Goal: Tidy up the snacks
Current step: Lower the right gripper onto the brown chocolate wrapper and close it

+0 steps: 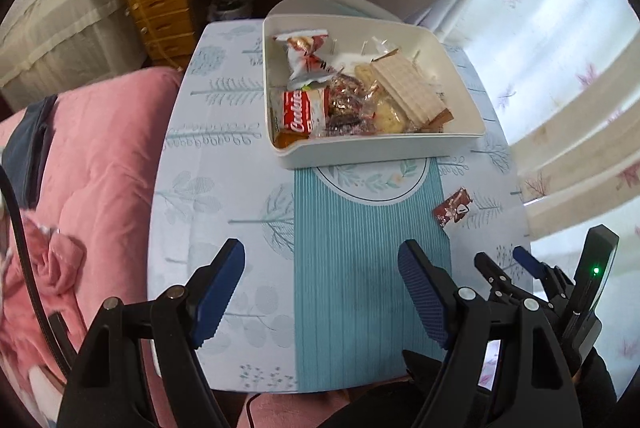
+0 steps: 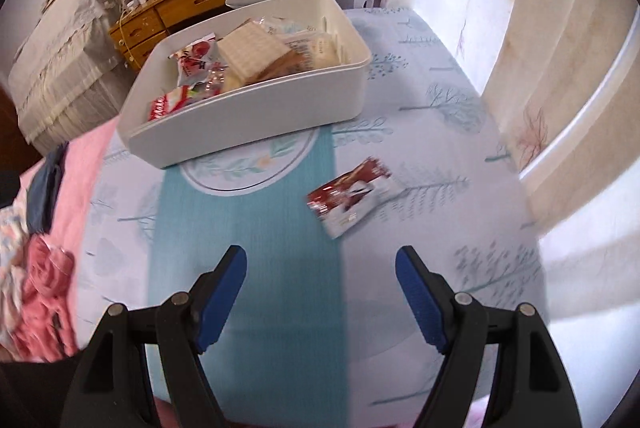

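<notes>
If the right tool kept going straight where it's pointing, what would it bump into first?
Most likely the tablecloth, on its teal stripe. The open right tool points steeply down at bare cloth. The red-and-white snack packet lies a little beyond and to the right, though depth is hard to judge.

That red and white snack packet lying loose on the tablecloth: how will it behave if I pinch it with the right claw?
The snack packet lies flat and thin, so it is probably light and floppy. Its glossy wrapper looks slippery and may slide on the tablecloth rather than lift. The right claw stands open and empty; a low pinch seems wise.

Clothed table [image 1: 224,188] bears a white bin [image 1: 380,152] and red packet [image 1: 453,213]
</notes>
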Tool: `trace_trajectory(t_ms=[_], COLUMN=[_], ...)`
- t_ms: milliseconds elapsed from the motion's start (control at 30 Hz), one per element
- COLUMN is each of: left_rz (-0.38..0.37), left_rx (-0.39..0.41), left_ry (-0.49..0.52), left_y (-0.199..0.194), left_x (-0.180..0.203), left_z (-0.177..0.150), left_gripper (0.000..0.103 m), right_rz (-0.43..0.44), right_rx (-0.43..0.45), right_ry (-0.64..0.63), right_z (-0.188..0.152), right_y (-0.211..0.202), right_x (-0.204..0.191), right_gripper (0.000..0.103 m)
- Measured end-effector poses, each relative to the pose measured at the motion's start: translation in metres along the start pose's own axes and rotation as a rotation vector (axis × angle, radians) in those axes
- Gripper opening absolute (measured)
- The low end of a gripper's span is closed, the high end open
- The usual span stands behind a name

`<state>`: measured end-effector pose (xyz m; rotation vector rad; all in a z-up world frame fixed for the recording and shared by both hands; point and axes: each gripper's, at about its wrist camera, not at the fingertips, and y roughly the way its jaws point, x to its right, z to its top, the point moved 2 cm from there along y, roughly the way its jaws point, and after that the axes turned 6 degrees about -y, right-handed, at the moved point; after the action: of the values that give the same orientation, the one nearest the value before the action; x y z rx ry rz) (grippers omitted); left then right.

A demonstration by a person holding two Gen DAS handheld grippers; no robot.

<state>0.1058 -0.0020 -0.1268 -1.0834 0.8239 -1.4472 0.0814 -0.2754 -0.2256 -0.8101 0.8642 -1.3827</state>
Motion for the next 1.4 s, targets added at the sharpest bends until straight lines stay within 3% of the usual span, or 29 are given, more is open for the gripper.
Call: trace_trajectory(t_ms=[200,533,1000,1233,1400], left_rz=[0.052,0.132,0.258,0.250,0.238], left_rx=[-0.049,-0.074,-0.154,-0.158,-0.163], left_ry=[-0.072,-0.214,-0.349,-0.384,-0.381], left_y=[0.019,0.035,0.050,0.051,0.053], left_x=[0.022,0.041,0.042,0.042,0.043], left_z=[-0.015,-0.032,-0.062,-0.069,-0.068], left_gripper=[0.078,0.078,0.078,0.078,0.078], right_rz=[0.040,0.107,0.173,0.166,0.170], right_rx=[0.002,-0.006,-0.063,-0.070,-0.057], right_ry=[-0.114,-0.345,-0.485,-0.515,-0.554], right_z=[0.005,0.014,0.022,0.020,0.017], right_y=[0.016,0.058,0.110,0.118,0.116], right_x=[0.029,0.042,0.037,0.034,0.030], right_gripper=[0.078,0.078,0.076,0.064,0.046])
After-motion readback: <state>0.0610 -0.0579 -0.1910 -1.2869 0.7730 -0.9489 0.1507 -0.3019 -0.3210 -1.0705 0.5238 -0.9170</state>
